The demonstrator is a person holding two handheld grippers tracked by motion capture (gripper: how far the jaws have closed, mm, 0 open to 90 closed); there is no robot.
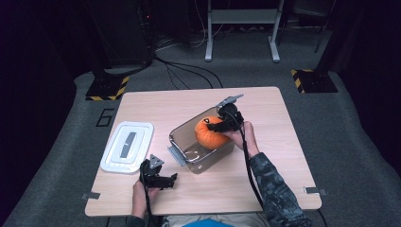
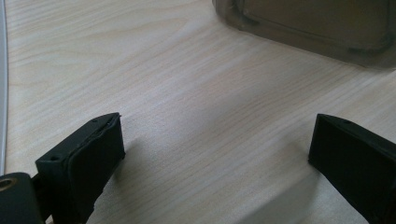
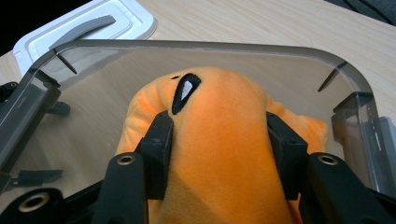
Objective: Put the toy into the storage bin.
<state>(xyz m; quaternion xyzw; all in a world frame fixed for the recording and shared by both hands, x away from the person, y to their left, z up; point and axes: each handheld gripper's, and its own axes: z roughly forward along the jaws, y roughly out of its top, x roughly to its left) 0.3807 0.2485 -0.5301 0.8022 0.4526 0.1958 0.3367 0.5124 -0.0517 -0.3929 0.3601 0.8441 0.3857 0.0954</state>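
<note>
Wooden table [image 1: 265,118]: clear bin [image 1: 182,135] contains orange plush toy [image 1: 210,135].

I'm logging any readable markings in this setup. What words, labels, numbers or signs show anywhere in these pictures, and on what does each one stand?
"6": a dark outlined numeral on the grey floor, at, just off the table's far left corner.
No wording on the white lid, the clear box, the orange plush toy or the grippers.
The yellow-and-black striped floor plates carry a hazard pattern, no text.
</note>
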